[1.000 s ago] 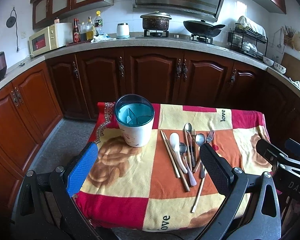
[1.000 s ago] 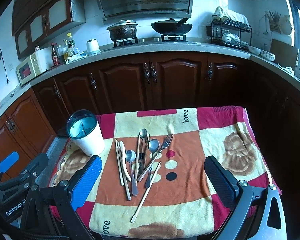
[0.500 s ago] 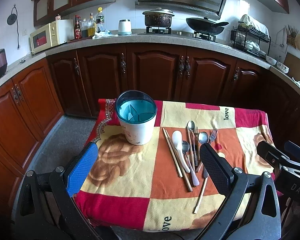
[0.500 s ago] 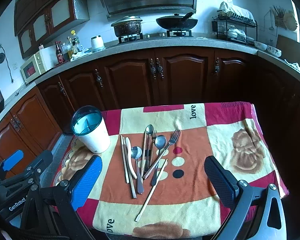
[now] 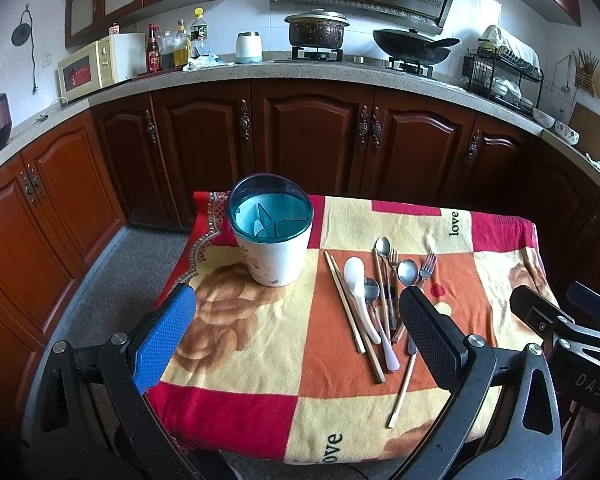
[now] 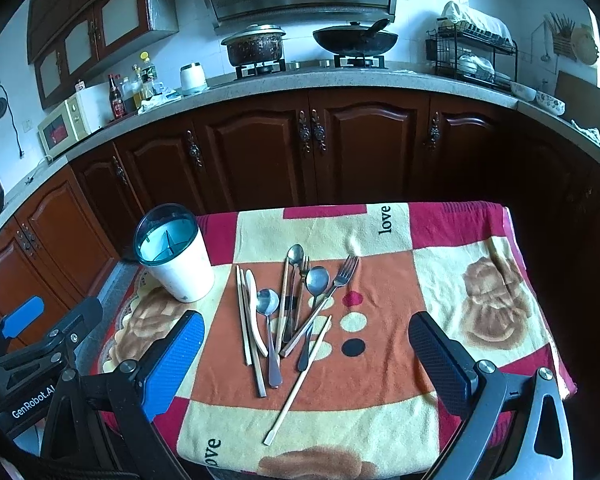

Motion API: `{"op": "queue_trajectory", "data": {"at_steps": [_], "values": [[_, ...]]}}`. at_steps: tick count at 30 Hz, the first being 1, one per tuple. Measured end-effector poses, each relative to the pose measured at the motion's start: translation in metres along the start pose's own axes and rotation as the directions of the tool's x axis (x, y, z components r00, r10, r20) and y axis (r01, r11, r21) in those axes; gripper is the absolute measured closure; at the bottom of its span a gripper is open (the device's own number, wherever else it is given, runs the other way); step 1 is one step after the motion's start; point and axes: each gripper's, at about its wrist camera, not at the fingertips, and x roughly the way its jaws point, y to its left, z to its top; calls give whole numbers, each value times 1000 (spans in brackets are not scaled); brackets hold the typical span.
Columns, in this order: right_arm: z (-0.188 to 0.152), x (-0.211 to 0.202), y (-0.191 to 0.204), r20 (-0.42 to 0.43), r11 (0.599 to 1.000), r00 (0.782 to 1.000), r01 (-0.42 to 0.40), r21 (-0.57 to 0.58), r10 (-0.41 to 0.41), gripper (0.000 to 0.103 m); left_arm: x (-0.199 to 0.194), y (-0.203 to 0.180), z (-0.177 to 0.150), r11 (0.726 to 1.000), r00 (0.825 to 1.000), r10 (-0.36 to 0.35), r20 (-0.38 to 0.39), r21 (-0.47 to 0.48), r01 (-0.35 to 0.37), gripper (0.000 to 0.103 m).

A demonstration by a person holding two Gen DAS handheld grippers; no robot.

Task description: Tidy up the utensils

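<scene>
The utensils [image 6: 288, 312] lie loose in a heap on the checkered cloth [image 6: 380, 396], ahead of the right gripper [image 6: 306, 342] and between its wide-open fingers. The holder cup [image 5: 271, 228] stands upright ahead of the left gripper [image 5: 298, 314], which is also wide open and holds nothing.

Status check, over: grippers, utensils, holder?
Left gripper open, empty. Right gripper open, empty. Metal spoons, forks, wooden chopsticks loose on checked cloth. White divided holder, teal rim upright, unobstructed.
</scene>
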Motion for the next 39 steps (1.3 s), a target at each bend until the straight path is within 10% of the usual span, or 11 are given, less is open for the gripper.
{"op": "queue_trajectory", "data": {"at_steps": [39], "values": [[-5, 26, -8, -45, 998, 999, -3, -63, 0, 7, 28, 10, -6, 1000, 999, -14, -33, -7, 14, 1]]}}
